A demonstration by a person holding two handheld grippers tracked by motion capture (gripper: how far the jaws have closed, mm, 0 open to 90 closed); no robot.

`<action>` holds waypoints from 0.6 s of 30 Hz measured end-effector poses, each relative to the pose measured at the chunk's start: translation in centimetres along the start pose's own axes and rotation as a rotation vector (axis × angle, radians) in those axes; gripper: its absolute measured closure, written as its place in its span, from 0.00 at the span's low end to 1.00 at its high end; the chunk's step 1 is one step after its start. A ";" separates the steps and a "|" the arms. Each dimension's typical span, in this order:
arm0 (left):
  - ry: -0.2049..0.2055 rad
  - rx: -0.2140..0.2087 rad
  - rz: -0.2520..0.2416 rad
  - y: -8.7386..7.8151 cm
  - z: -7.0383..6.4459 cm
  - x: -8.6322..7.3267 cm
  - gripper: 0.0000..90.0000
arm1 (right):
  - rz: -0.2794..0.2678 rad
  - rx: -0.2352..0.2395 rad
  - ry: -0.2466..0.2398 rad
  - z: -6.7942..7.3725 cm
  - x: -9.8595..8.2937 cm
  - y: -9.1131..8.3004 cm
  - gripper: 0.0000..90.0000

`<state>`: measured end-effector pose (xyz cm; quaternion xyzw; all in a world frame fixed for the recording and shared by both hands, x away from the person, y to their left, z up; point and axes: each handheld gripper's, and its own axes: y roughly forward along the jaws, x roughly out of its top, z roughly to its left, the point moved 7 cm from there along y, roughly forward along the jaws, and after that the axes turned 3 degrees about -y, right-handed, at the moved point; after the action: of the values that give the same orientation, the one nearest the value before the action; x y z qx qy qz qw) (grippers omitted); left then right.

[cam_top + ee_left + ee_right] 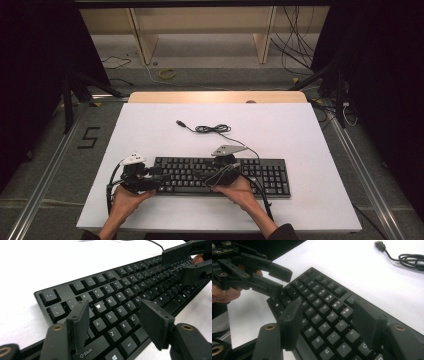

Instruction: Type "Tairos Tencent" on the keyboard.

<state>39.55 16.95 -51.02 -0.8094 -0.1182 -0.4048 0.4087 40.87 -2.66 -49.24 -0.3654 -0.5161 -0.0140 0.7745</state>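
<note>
A black keyboard (260,176) lies across the near half of the white table top (300,135). Its cable runs back to a loose coil (212,129) and ends in a USB plug (181,123). My left gripper (156,178) hovers over the keyboard's left end, jaws open above the A, S, Z and X keys (110,316). My right gripper (201,176) points left over the middle keys (329,317), also open and holding nothing. The two grippers face each other: the right one (186,263) appears in the left gripper view, and the left one (275,278) in the right gripper view. The USB plug (380,245) lies beyond.
A wooden strip (215,97) edges the table's far side. Behind it are wooden shelf uprights (142,35), floor cables (295,45) and a yellow ring (167,74). Metal rails (45,180) run along both sides of the table.
</note>
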 end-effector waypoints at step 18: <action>0.004 0.044 0.061 0.8 0.6 -0.3 0.83 | -0.005 -0.019 -0.012 -0.3 -0.2 -0.8 0.36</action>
<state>40.10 16.95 -51.96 -0.8026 -0.1015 -0.3909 0.4390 40.68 -3.54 -49.03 -0.3716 -0.5213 -0.0186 0.7680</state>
